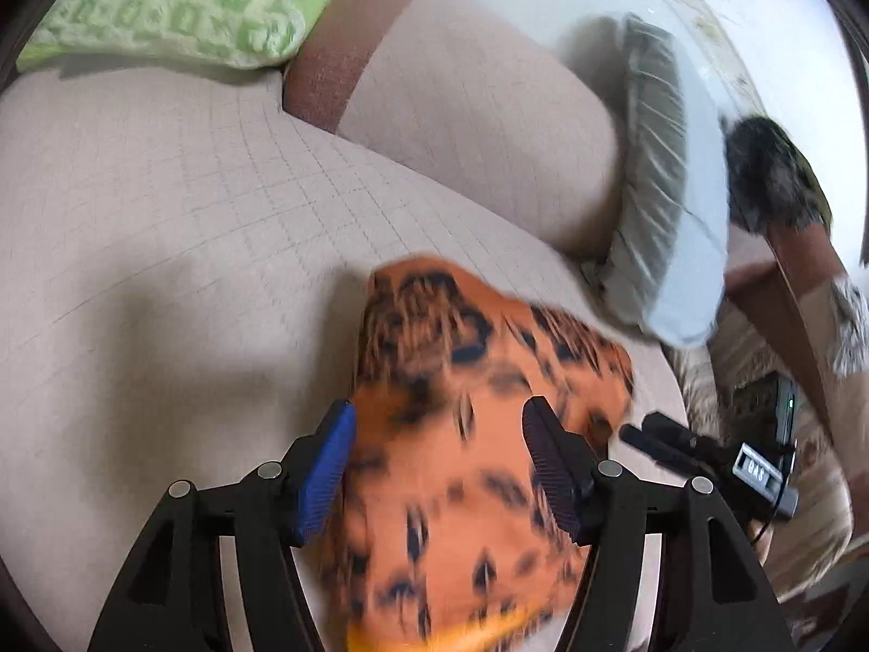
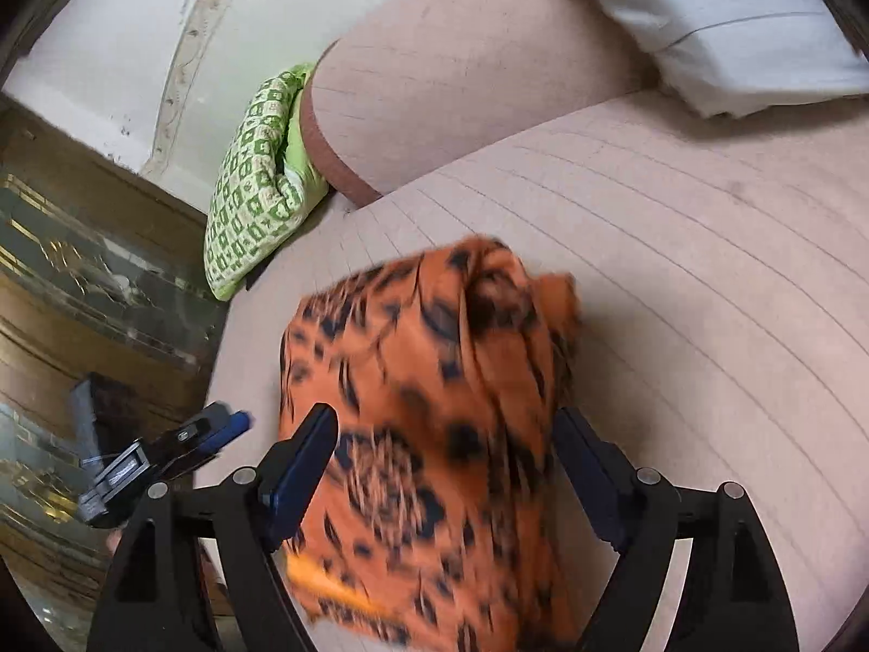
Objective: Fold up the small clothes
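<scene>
Both wrist views show the orange fabric garment with a black animal-style print (image 1: 467, 434) lying bunched on the pale pink quilted sofa seat (image 1: 163, 217). In the left-wrist view the garment fills the lower centre of the frame and runs from the bottom edge up toward the centre, so its long axis lies roughly along the line the left gripper (image 1: 437, 440) points. The jaws stand apart, one on each side of the cloth; motion blur hides whether the pads press it, though they appear to straddle rather than pinch. In the right-wrist view the same garment (image 2: 429, 434) again occupies the lower centre, its bunched end toward mid-frame, and the right gripper (image 2: 442, 445) is spread wide with the cloth between its jaws, a visible gap on the right side. Each gripper appears in the other's view: the right at lower right of the left view, the left at lower left of the right view, so the two sit side by side over the near end of the cloth, neither plainly nearer. A green-and-cream patterned cushion (image 1: 179, 5) lies at upper left, well apart. The coming move likely turns on regrasping the near edge, which lies directly under both tools.
</scene>
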`<state>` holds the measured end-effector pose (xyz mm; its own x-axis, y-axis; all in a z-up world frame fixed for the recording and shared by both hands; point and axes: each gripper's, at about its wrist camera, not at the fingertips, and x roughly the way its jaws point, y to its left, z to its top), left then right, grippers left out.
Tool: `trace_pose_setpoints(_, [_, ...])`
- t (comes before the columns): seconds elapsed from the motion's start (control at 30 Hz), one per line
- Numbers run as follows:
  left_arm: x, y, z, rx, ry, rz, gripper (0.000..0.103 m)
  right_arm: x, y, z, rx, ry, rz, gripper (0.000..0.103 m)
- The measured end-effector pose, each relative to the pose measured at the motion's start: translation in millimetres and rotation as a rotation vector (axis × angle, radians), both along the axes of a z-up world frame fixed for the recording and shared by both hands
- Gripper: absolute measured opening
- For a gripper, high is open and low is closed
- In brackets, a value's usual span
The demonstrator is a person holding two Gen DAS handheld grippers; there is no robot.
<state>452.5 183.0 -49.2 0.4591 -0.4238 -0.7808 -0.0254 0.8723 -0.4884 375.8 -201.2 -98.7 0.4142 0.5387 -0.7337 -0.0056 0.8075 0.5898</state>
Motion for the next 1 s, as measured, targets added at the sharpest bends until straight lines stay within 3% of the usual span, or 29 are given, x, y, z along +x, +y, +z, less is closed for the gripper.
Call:
trace_pose_setpoints(0.07, [24, 0, -14, -0.022, 0.012, -0.013, 0.062, 19, -1, -9, 0.0, 0.02, -0.02, 0.079])
trace_pose_setpoints(0.13, [46, 6, -32, -0.094, 0.033, -0.007, 0.063, 38, -5, -20, 0.046, 0.041, -0.031, 0.071])
trace_pose_setpoints(0.17, [55, 10, -41, -0.124, 0.052, 0.003, 0.063, 43, -6, -24, 0.053, 0.053, -0.035, 0.063])
trace_pose_setpoints(0.2, [64, 12, -51, -0.165, 0.073, -0.001, 0.064, 47, -8, -31, 0.06, 0.067, -0.033, 0.049])
trace_pose_setpoints(0.23, [71, 13, -61, -0.181, 0.104, -0.001, 0.064, 51, -9, -39, 0.058, 0.084, -0.028, 0.044])
trace_pose_setpoints(0.3, [79, 14, -76, -0.203, 0.16, 0.018, 0.054, 54, -8, -50, 0.025, 0.101, -0.036, 0.03])
trace_pose_setpoints(0.4, [79, 7, -76, -0.105, 0.124, -0.003, 0.045, 50, -6, -44, -0.009, 0.061, -0.043, 0.018])
trace_pose_setpoints(0.5, [79, 3, -79, -0.057, 0.108, 0.009, 0.044, 52, 3, -45, -0.079, 0.068, -0.055, 0.017])
trace_pose_setpoints(0.57, [81, 4, -88, -0.062, 0.121, 0.036, 0.047, 58, 8, -58, -0.138, 0.09, -0.053, 0.016])
trace_pose_setpoints(0.63, [74, 6, -81, -0.07, 0.125, 0.043, 0.049, 55, 9, -53, -0.141, 0.089, -0.064, 0.019])
trace_pose_setpoints(0.73, [43, 10, -46, -0.049, 0.08, 0.028, 0.051, 26, 7, -20, -0.117, 0.017, -0.058, 0.035])
trace_pose_setpoints(0.8, [13, 15, -23, -0.036, 0.055, 0.029, 0.054, 0, 1, -6, -0.101, -0.009, -0.06, 0.066])
trace_pose_setpoints(0.83, [-3, 16, -16, -0.018, 0.05, 0.04, 0.058, -21, -3, -1, -0.086, -0.014, -0.072, 0.073])
trace_pose_setpoints(0.93, [-51, 11, -10, 0.035, 0.085, 0.087, 0.062, -61, 0, -2, -0.035, 0.002, -0.068, 0.076])
trace_pose_setpoints(1.0, [-76, 5, -18, 0.008, 0.1, 0.11, 0.062, -78, 8, -13, -0.057, 0.029, -0.058, 0.076])
